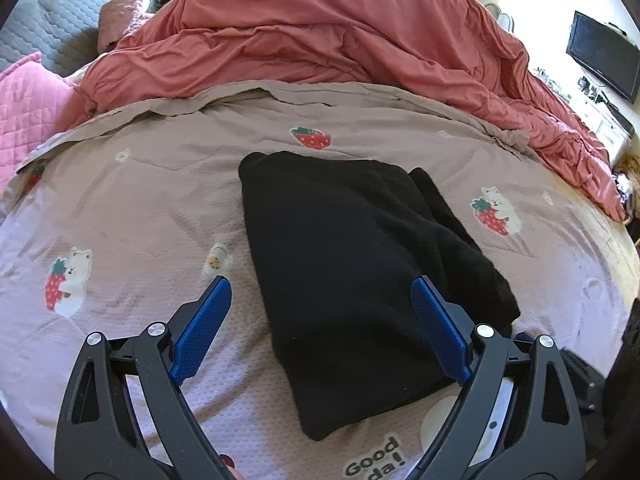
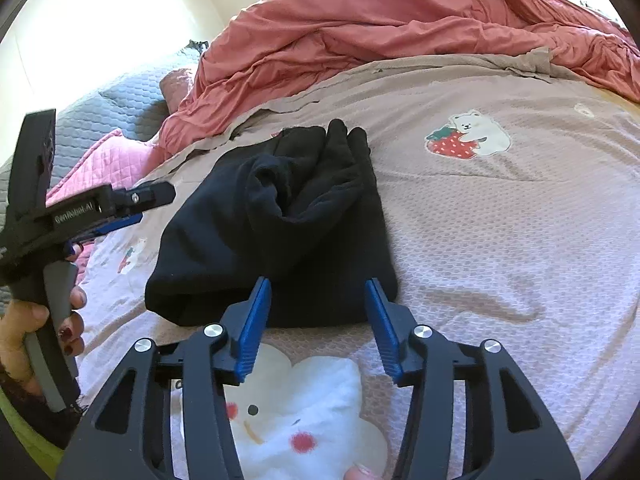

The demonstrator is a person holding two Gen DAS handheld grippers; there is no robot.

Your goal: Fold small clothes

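A black garment (image 1: 352, 264) lies folded in a thick bundle on the mauve bedspread (image 1: 140, 208). It also shows in the right wrist view (image 2: 280, 232), with loose folds bunched at its far end. My left gripper (image 1: 320, 284) is open and empty, hovering above the garment's near part. My right gripper (image 2: 318, 286) is open and empty, its blue fingertips just above the garment's near edge. The left gripper's body (image 2: 80, 212) shows at the left of the right wrist view, held in a hand.
A rumpled coral duvet (image 1: 320, 36) is piled across the far side of the bed. Pink (image 1: 28, 112) and grey (image 1: 60, 20) quilted pillows lie at far left. A TV (image 1: 604, 56) hangs at right. A white cloud-shaped plush patch (image 2: 304, 412) lies under my right gripper.
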